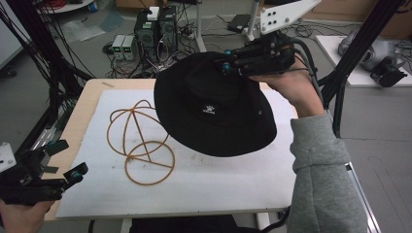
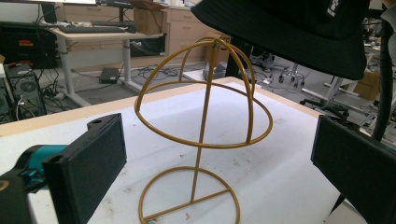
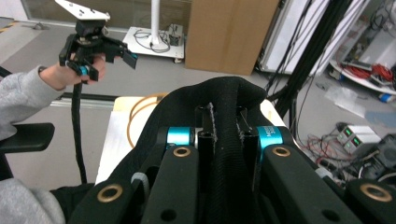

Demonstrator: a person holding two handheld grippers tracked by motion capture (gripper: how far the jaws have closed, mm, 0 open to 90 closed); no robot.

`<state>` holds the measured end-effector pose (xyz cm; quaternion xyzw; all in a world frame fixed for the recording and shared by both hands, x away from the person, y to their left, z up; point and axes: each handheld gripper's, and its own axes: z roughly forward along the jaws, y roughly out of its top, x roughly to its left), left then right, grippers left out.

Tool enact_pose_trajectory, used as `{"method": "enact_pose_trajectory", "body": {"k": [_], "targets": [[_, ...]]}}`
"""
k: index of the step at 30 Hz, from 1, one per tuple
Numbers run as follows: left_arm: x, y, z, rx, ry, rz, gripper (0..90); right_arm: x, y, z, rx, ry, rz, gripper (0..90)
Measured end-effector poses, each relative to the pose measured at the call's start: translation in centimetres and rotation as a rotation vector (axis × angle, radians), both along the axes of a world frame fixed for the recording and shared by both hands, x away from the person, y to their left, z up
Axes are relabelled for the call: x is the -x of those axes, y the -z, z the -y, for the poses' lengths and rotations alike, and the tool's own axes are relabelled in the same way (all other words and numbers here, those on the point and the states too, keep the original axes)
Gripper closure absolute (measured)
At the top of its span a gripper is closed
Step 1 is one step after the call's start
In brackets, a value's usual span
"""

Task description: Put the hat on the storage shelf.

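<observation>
A black wide-brimmed hat (image 1: 214, 109) hangs in the air over the table's right half, tilted, with a small white logo on its crown. My right gripper (image 1: 229, 64) is shut on the top of its crown; in the right gripper view the black fabric (image 3: 224, 140) is pinched between the jaws. A gold wire hat stand (image 1: 138, 141) stands upright on the white mat (image 1: 209, 184), left of the hat and below it. In the left gripper view the stand (image 2: 205, 135) rises between my open jaws, with the hat brim (image 2: 299, 32) above. My left gripper (image 1: 65, 158) is open off the table's near-left corner.
The table's wooden edge (image 1: 77, 111) shows around the mat. Computers and tangled cables (image 1: 153, 34) lie on the floor beyond the table. Black frame posts (image 1: 354, 53) rise at the right, and a projector sits on a side surface (image 1: 374, 53).
</observation>
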<state>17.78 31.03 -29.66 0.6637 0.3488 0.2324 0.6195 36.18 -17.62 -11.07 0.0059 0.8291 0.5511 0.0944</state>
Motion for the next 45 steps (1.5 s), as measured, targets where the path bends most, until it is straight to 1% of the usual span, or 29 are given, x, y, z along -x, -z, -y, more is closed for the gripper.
{"method": "enact_pose_trajectory", "body": {"k": [1, 7, 10, 11, 12, 14, 16, 17, 18, 22, 23, 24, 29, 31, 37, 40, 45], "targets": [[0.1, 0.0, 0.1, -0.001, -0.001, 0.0, 3.6, -0.1, -0.1, -0.4, -0.001, -0.009, 0.008, 83.6], [0.3, 0.0, 0.1, -0.002, 0.002, 0.001, 3.6, 0.0, -0.8, -2.8, 0.0, -0.047, 0.009, 83.6], [0.6, 0.0, 0.0, -0.004, -0.001, 0.004, 3.6, 0.1, -1.1, -4.1, 0.011, -0.062, 0.022, 83.6], [0.6, 0.0, 0.0, -0.004, -0.001, 0.004, 3.6, 0.1, -1.1, -4.1, 0.011, -0.062, 0.022, 83.6], [0.6, 0.0, 0.0, -0.004, -0.003, 0.004, 3.6, 0.2, -1.3, -5.1, 0.016, -0.073, 0.027, 83.6], [0.8, 0.0, -0.1, -0.002, -0.004, 0.005, 3.6, 0.3, -1.4, -6.0, 0.021, -0.085, 0.031, 83.6], [0.9, 0.0, -0.1, -0.006, -0.008, 0.003, 3.6, 0.3, -1.5, -6.8, 0.018, -0.102, 0.029, 83.6], [1.0, 0.0, -0.1, -0.006, -0.007, 0.002, 3.6, 0.3, -1.5, -6.8, 0.018, -0.102, 0.029, 83.6], [1.1, 0.0, -0.1, -0.007, -0.008, 0.002, 3.6, 0.3, -1.6, -7.5, 0.013, -0.117, 0.03, 83.6], [1.5, 0.0, -0.2, -0.01, -0.013, 0.003, 3.6, 0.4, -1.7, -9.1, 0.019, -0.14, 0.033, 83.6], [1.5, 0.0, -0.2, -0.01, -0.015, 0.002, 3.6, 0.4, -1.7, -9.1, 0.019, -0.14, 0.033, 83.6], [1.7, 0.1, -0.2, -0.011, -0.017, 0.001, 3.6, 0.4, -1.6, -9.9, 0.024, -0.15, 0.033, 83.6], [2.0, 0.1, -0.4, -0.015, -0.022, -0.003, 3.6, 0.5, -1.2, -11.9, 0.032, -0.174, 0.049, 83.5], [2.2, 0.1, -0.6, -0.011, -0.03, -0.002, 3.6, 0.4, -0.9, -12.6, 0.031, -0.182, 0.047, 83.5], [2.9, 0.1, -0.9, -0.018, -0.049, -0.002, 3.6, 0.0, 0.2, -14.7, 0.045, -0.215, 0.03, 83.4], [3.1, 0.1, -1.1, -0.009, -0.051, 0.0, 3.6, -0.3, 1.0, -15.8, 0.054, -0.221, 0.022, 83.2], [3.2, -0.1, -1.0, -0.019, -0.047, 0.002, 3.6, -0.9, 2.5, -17.4, 0.061, -0.23, 0.001, 83.0]]}}
